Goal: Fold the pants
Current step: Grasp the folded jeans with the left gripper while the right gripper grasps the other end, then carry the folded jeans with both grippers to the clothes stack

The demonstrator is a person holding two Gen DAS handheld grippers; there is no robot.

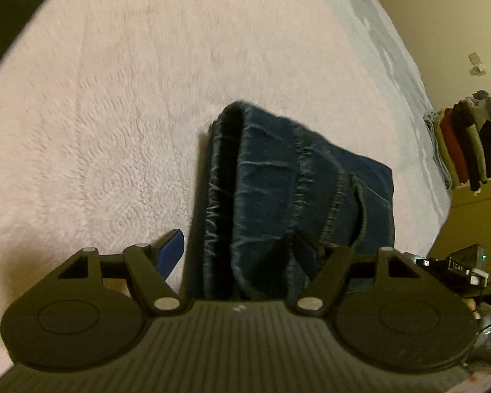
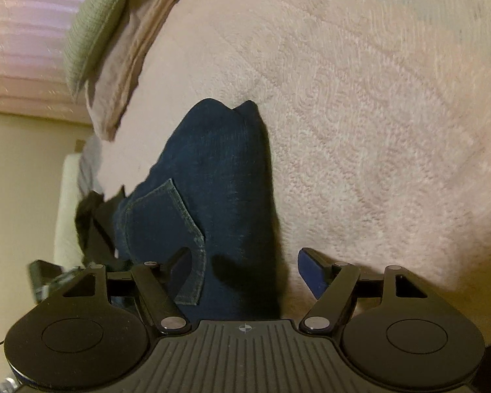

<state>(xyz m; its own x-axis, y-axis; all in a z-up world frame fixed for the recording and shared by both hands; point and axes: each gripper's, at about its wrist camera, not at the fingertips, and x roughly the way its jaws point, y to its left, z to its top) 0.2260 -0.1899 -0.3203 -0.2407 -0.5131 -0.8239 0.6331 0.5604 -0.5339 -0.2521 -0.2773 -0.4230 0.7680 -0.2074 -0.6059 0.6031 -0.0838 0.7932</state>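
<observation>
Dark blue jeans lie folded in a thick bundle on a pale pink fleece blanket. In the left wrist view the gathered waistband faces me and runs in between the jaws of my left gripper. Its left blue pad stands just clear of the denim, and the right finger lies over the folds. In the right wrist view the jeans show a back pocket. My right gripper straddles their near end with jaws wide, the right pad out over the blanket.
A flat black cloth lies at the blanket's far left. Beyond the bed's right edge hang several folded garments, with a black device below. A green knitted cushion on beige fabric sits at the blanket's left edge.
</observation>
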